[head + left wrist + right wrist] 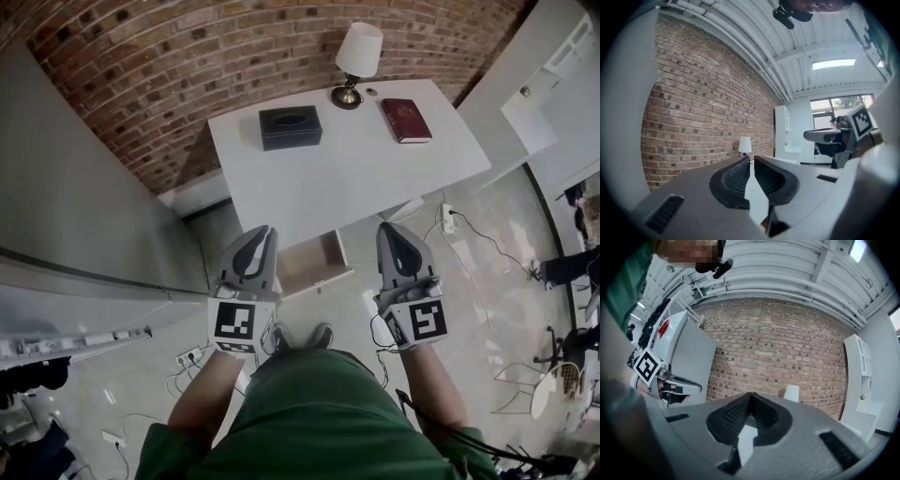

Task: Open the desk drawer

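We note the left gripper point(265, 231) before the desk point(281, 187), its jaws a slit apart and empty. The drawer point(314, 264) stands pulled out under the desk's near edge, between both grippers, touched by neither. The right gripper point(387, 228) is clenched on nothing.

No legible text, brand or number anywhere. Only black-and-white square patterns on the marker cubes of the left tongs point(263, 232) and right tongs point(385, 228). Gold mark on the red book point(406, 120), too small to read.
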A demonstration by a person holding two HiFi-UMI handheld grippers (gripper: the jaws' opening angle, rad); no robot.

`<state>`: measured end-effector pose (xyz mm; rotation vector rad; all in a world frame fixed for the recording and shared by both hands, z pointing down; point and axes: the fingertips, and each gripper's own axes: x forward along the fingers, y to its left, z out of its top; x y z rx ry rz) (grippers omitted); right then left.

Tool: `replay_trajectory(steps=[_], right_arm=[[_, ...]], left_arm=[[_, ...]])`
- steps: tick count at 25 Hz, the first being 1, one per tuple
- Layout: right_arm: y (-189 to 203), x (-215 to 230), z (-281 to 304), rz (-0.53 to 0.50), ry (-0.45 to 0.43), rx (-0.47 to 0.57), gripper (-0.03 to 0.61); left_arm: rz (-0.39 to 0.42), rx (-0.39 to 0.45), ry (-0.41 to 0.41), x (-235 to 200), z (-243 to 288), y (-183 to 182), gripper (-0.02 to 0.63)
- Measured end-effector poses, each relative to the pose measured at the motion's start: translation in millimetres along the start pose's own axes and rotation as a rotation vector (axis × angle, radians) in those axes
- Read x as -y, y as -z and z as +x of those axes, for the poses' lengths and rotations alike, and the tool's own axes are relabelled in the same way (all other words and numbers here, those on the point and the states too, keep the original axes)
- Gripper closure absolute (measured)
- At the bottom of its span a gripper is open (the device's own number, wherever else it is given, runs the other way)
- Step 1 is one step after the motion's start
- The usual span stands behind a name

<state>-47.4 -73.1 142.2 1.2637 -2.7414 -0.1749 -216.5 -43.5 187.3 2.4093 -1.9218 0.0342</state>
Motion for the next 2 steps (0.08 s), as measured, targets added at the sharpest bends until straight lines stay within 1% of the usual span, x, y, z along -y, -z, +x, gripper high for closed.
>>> replay_trajectory(steps=[2], right_arm=[[-0.2,-2.0,2.7,0.002,0.006,-0.001,0.578]], left_arm=[[0.0,0.003,0.001,-5.3,-1.1,-1.5,0.589]])
